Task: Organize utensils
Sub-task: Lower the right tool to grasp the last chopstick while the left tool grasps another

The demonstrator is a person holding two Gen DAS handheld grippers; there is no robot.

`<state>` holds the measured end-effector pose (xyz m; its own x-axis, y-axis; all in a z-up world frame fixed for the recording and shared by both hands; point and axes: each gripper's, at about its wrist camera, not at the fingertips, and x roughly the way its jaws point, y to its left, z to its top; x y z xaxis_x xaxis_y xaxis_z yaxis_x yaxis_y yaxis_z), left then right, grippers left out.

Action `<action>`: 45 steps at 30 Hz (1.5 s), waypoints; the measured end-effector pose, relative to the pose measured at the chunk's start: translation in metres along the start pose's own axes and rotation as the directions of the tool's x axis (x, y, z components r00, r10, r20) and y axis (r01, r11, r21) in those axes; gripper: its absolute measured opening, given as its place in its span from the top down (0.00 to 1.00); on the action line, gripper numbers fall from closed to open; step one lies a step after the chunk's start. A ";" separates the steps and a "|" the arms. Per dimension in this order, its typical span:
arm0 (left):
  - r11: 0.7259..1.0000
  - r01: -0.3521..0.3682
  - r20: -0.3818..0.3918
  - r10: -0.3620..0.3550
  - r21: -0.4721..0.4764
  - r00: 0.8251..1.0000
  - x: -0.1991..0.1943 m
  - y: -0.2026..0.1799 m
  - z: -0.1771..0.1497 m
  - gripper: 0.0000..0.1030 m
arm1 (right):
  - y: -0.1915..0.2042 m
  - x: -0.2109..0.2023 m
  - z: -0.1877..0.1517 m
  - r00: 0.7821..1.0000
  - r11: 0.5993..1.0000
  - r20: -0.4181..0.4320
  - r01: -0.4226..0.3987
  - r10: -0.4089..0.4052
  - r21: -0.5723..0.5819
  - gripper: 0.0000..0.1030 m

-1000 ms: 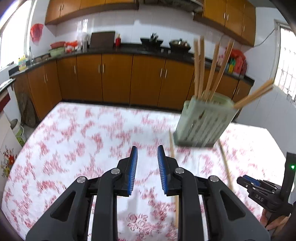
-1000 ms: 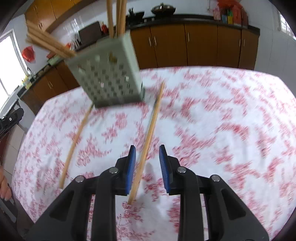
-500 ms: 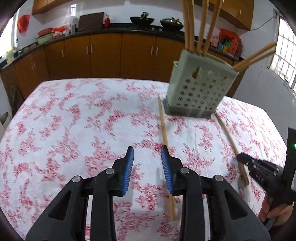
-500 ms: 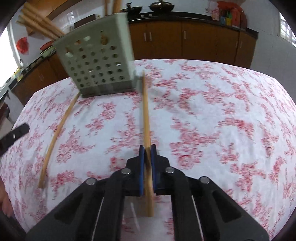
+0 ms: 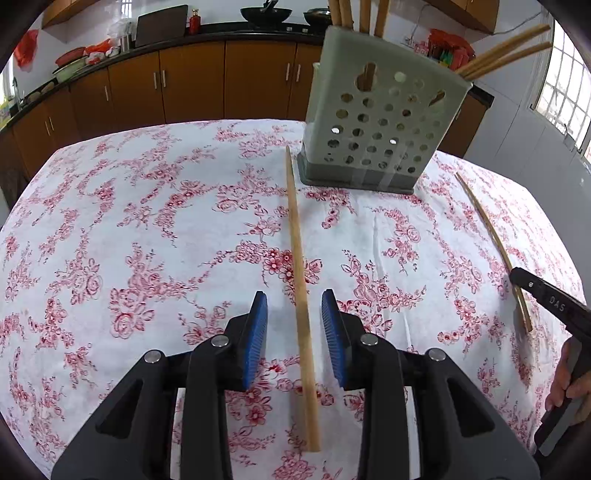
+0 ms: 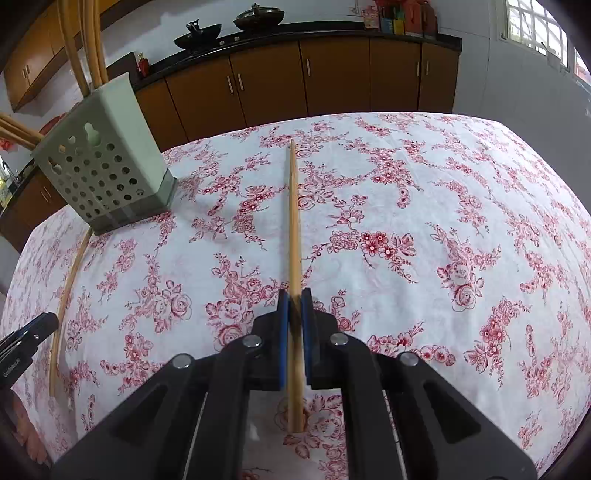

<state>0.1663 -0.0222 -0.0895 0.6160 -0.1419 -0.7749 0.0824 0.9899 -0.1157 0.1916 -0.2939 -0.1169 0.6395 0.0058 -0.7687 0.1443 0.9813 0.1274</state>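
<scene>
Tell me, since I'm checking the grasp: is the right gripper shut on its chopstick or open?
Shut. In the right wrist view the right gripper has both blue pads pressed against the chopstick, with no gap showing.

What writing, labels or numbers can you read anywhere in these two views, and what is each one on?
"DAS": on the black body of the right gripper, seen at the edge of the left wrist view.
Small white lettering on the left gripper in the right wrist view: too small to read.
Packages on the far counter: labels too blurred to read.
</scene>
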 end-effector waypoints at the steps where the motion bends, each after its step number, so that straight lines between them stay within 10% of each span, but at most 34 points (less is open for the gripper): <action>1: 1.000 -0.010 -0.001 0.010 0.005 1.000 0.002 -0.001 0.000 0.69 | 0.000 0.000 0.000 1.000 1.000 0.000 -0.001 0.001 -0.001 0.92; 7: 0.996 -0.089 0.014 0.089 0.000 0.996 0.006 0.000 0.003 0.91 | 0.004 0.005 0.001 1.000 1.000 -0.002 -0.008 0.008 -0.016 0.92; 18: 0.980 -0.175 0.007 0.176 -0.095 0.984 0.003 0.063 0.007 0.92 | 0.016 0.008 0.000 1.000 0.997 0.010 -0.009 0.009 -0.076 0.92; 45: 0.981 -0.174 0.021 0.176 -0.081 0.984 0.004 0.066 0.005 0.91 | 0.020 0.008 -0.002 1.000 0.996 0.019 0.003 -0.001 -0.092 0.92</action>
<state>0.1782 0.0430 -0.0966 0.6375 0.0348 -0.7697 -0.0899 0.9955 -0.0295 0.1984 -0.2734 -0.1219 0.6536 0.0008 -0.7569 0.0763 0.9948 0.0669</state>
